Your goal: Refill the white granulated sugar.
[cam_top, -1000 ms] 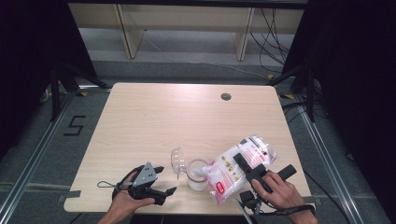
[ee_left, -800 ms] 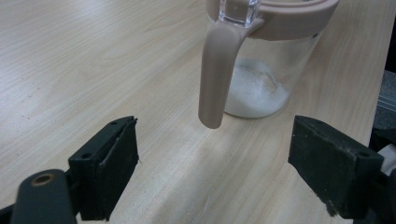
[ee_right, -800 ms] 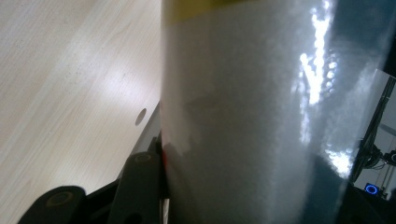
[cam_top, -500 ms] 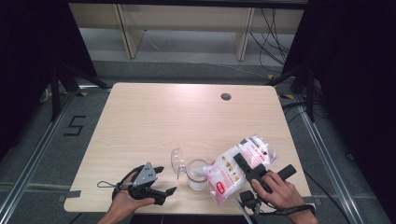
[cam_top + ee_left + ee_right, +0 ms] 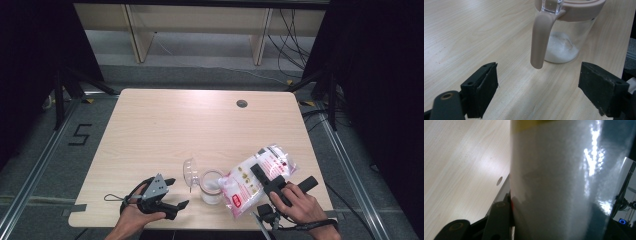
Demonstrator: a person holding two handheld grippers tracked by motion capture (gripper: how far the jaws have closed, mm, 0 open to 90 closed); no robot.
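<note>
A clear jar (image 5: 211,187) with a beige rim and handle (image 5: 539,40) stands near the table's front edge, its clear lid (image 5: 190,171) flipped open to the left, white powder (image 5: 560,48) in its bottom. My right gripper (image 5: 267,182) is shut on a plastic bag of white grains (image 5: 252,180) with red print, tilted with its lower end over the jar's mouth. The bag (image 5: 564,182) sits between the jaws in the right gripper view. My left gripper (image 5: 172,194) rests open on the table left of the jar, its pads (image 5: 487,90) wide apart and empty.
A round cable hole (image 5: 242,104) lies in the wooden table (image 5: 200,130) at the back right. Wooden shelf legs (image 5: 135,35) and cables (image 5: 295,30) stand on the floor behind. Dark stands flank both sides.
</note>
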